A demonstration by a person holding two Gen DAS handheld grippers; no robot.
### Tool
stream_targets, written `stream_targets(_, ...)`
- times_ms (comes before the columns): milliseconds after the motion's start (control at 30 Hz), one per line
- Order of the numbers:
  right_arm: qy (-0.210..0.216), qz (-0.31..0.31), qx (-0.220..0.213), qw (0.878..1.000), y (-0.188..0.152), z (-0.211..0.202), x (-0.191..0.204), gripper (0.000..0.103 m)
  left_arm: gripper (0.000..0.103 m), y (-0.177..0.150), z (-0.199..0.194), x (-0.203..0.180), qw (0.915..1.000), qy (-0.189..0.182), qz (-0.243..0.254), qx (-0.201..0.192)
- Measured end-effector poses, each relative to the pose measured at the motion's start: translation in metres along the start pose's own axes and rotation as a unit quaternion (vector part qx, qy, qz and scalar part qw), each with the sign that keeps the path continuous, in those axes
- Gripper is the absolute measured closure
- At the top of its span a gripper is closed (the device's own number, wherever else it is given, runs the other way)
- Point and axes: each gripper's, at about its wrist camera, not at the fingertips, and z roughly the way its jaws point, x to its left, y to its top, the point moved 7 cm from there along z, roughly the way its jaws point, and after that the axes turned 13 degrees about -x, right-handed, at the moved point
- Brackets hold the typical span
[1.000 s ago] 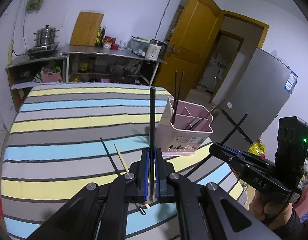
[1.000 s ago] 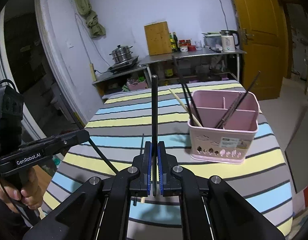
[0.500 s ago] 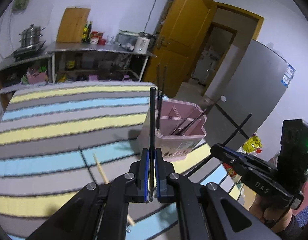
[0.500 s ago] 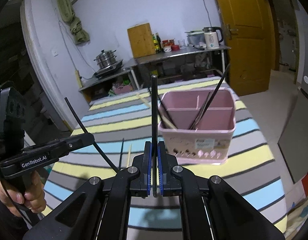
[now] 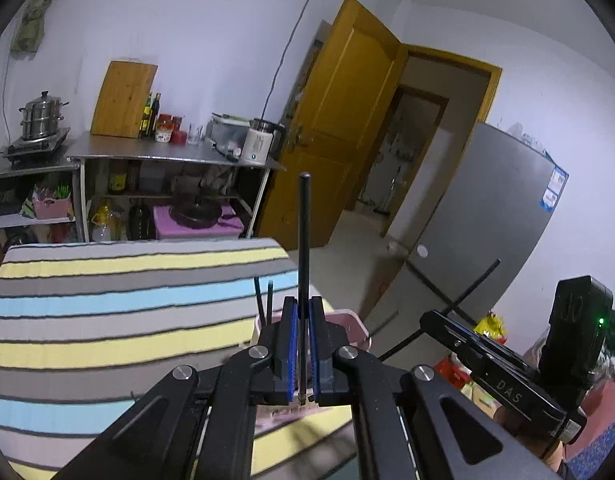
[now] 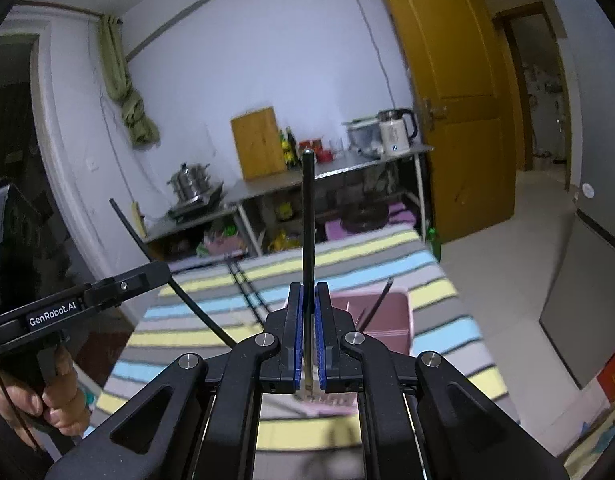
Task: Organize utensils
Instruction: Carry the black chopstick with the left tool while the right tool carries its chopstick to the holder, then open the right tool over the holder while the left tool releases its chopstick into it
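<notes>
Left gripper point(image 5: 302, 344) clamped on a black chopstick point(image 5: 304, 240); right gripper point(image 6: 306, 332) likewise pinching another chopstick point(image 6: 308, 220). Pink caddy point(image 6: 391, 320) below, near striped tabletop's point(image 5: 107, 320) right edge.

Pink utensil caddy point(image 5: 357, 322) mostly blocked at lower centre of the left wrist view by the left gripper point(image 5: 303, 344), only a sliver of rim and base showing. Compartments impossible to make out there. Same caddy point(image 6: 391, 316) half covered in the right wrist view behind the right gripper point(image 6: 306, 340), lower front smeared with blur. Two dark chopstick tips point(image 5: 263, 300) poking up left of the fingers, lower ends hidden. Striped tablecloth point(image 5: 107, 312) soft and blurred, near edge cut off by the frame bottom. Labels on the counter bottles point(image 5: 151, 110) too small to read. Hand point(image 6: 47, 404) at lower left cropped by the lens rim.
</notes>
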Motion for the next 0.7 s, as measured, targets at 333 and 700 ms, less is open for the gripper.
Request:
stream_targets(333,-0.006,0.013,-0.011,1.0,0.007,0.018,-0.006,0.098,0.098,0.002,0.03,0.015,0.9999,0.017,-0.001,0.0)
stream_targets(700,-0.014,0.011,0.031,0.999,-0.031,0.037,-0.014,0.098,0.098,-0.04,0.059,0.031,0.9985,0.028,-0.005,0.046)
